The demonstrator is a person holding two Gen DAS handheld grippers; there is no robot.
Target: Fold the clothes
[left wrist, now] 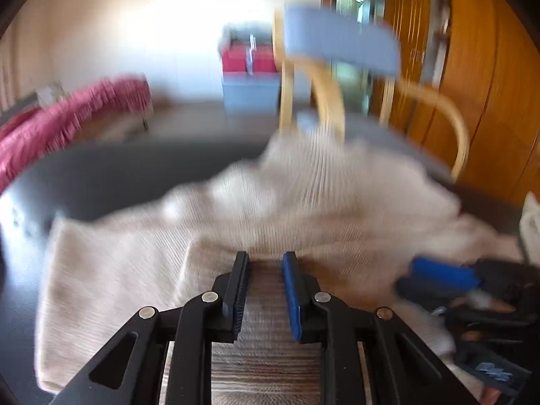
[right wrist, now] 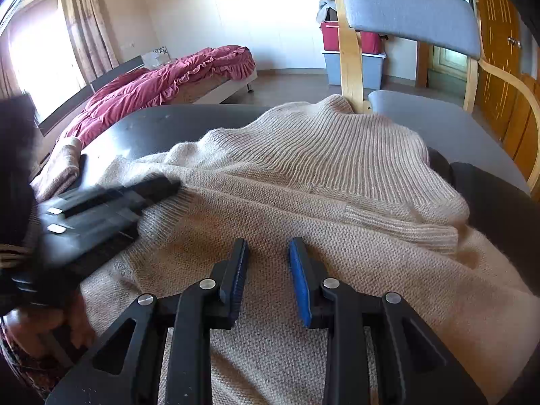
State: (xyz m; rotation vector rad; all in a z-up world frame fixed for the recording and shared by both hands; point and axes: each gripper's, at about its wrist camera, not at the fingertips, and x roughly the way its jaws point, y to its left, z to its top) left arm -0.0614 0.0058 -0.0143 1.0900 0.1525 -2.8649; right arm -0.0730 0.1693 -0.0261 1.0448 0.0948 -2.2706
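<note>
On the dark table (right wrist: pixel 162 128) lies a beige knit sweater (right wrist: pixel 320 182), spread across most of the top. Its ribbed collar end points away toward the grey-cushioned wooden chair (right wrist: pixel 408 10), and its long axis runs from there back to the cameras. Both the left gripper (left wrist: pixel 265 260) and the right gripper (right wrist: pixel 268 246) hover just above the knit, jaws parted and holding nothing. Motion blur smears the left wrist view, and the sweater's near edge is cut off.
</note>
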